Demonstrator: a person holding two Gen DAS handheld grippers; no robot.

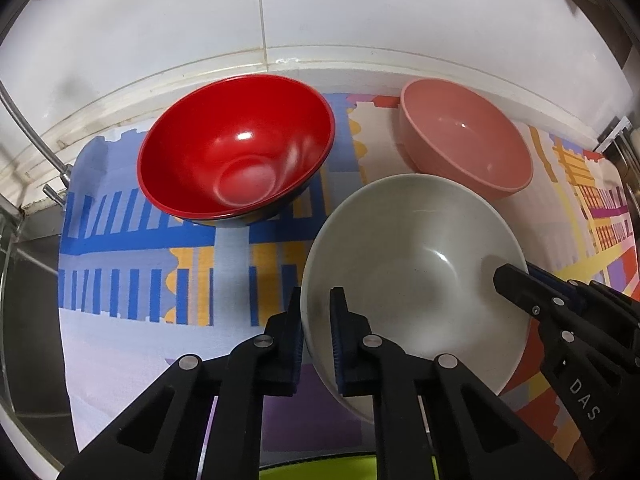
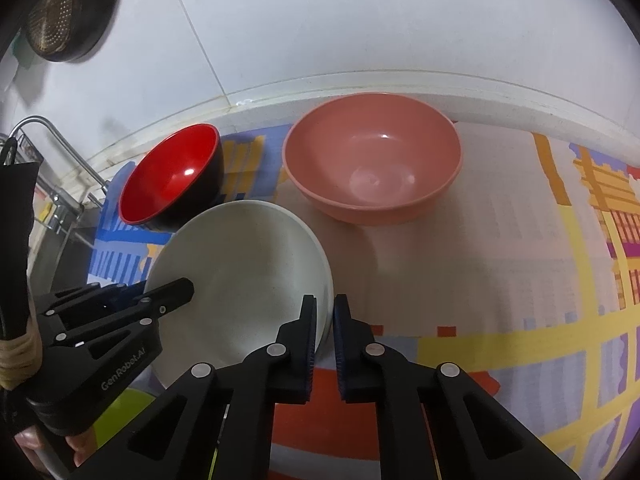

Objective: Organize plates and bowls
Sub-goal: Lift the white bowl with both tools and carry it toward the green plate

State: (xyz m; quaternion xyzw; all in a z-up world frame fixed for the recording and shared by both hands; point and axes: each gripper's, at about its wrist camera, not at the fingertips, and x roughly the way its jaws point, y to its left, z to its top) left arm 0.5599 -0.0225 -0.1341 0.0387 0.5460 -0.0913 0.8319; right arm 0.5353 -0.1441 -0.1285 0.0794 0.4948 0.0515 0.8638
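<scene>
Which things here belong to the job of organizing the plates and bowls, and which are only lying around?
Belong to the job:
- white bowl, gripped on opposite rims by the left gripper and the right gripper
- red bowl
- pink bowl

Only lying around:
- patterned cloth under the bowls
- strainer hanging on the wall
- faucet

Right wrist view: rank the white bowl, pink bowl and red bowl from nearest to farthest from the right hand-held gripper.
1. White bowl: its rim is clamped in the right hand-held gripper, on the gripper's left.
2. Pink bowl: straight ahead near the wall.
3. Red bowl: far left, behind the white bowl, black outside.
</scene>
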